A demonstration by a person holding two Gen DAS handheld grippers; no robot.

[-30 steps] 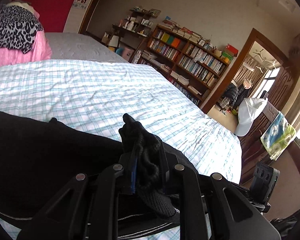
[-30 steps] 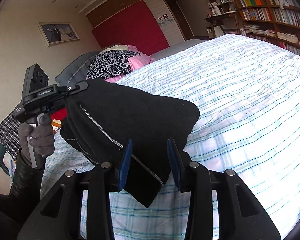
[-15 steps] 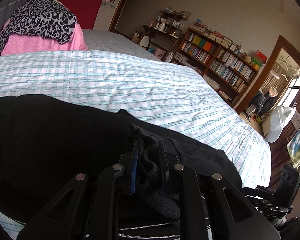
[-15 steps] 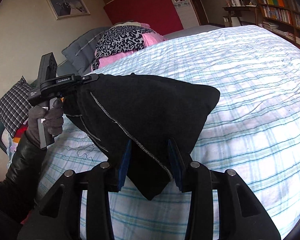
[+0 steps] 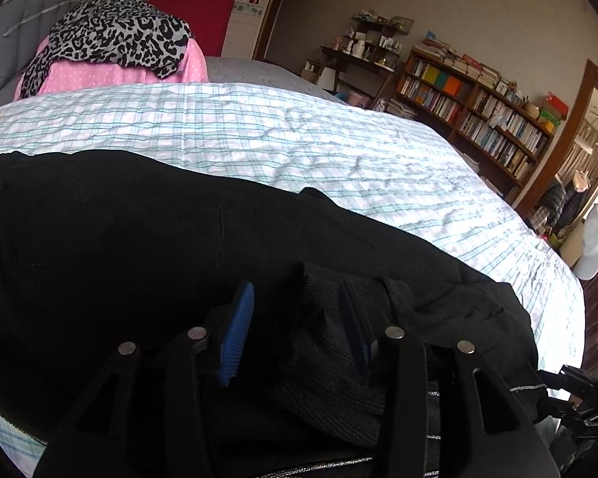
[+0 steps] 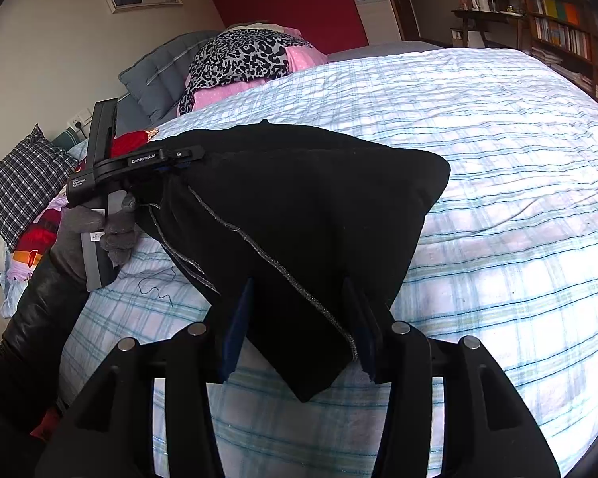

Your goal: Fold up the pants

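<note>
Both hand-held grippers have let go: a second ago each was clamped on black cloth, and now the left hand-held gripper (image 5: 295,326) stands with its jaws apart, a knit cuff lying loose between them against the right pad. The right hand-held gripper (image 6: 299,328) is likewise spread, a corner of the pants (image 6: 299,215) draped between its fingers without being pinched. The pants lie in a folded black heap on the bed (image 6: 498,151), near its front edge, and have settled lower. They look soft, limp and light, likely to sag and slide wherever unsupported. I judge the best hold is at doubled edges or the seamed corners, both layers together, one gripper to each end.
</note>
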